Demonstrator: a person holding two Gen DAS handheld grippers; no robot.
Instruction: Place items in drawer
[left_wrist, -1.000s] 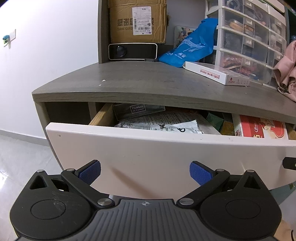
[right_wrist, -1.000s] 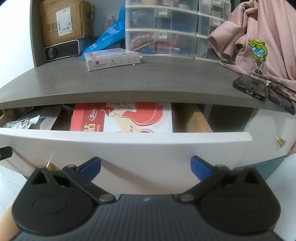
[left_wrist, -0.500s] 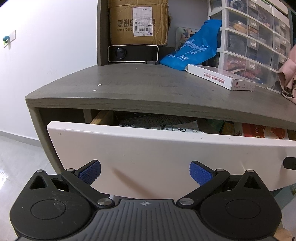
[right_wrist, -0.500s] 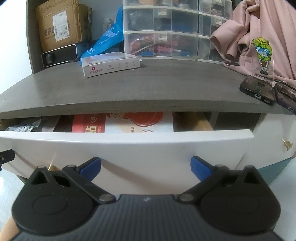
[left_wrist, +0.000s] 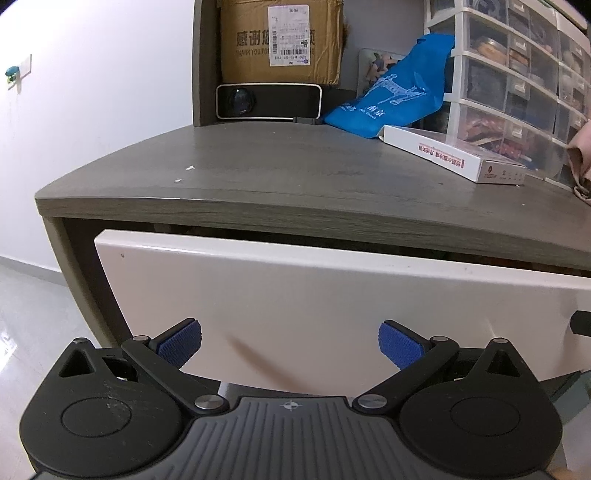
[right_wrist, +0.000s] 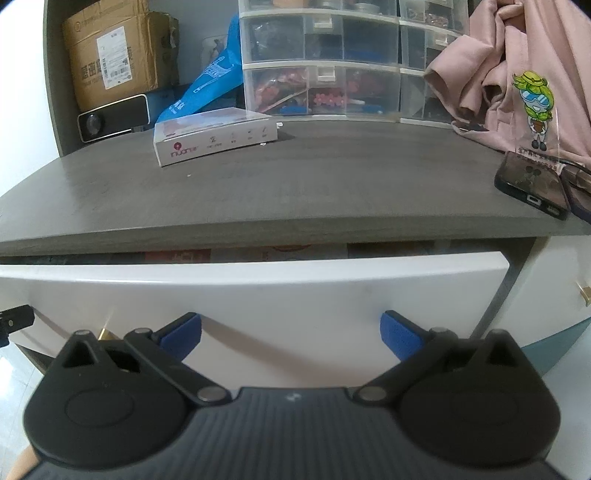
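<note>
The white drawer front (left_wrist: 295, 291) under the grey desk top (left_wrist: 295, 177) is nearly closed, with only a thin dark gap above it. In the right wrist view the drawer front (right_wrist: 258, 291) shows a sliver of red and white packaging (right_wrist: 177, 255) inside. My left gripper (left_wrist: 290, 341) is open and empty, its blue pads (left_wrist: 181, 341) close against the drawer front. My right gripper (right_wrist: 290, 332) is open and empty, also against the drawer front.
On the desk stand a white flat box (left_wrist: 454, 157), a blue bag (left_wrist: 391, 99), a projector (left_wrist: 267, 101) under a cardboard box (left_wrist: 280, 37), clear plastic drawers (right_wrist: 325, 85), pink clothing (right_wrist: 517, 74) and two phones (right_wrist: 532, 184). A brass knob (right_wrist: 584, 291) is on the neighbouring front.
The drawer has slid inward from well open to almost shut. Both grippers moved forward with it, staying open against its front. The contents are now nearly hidden.
</note>
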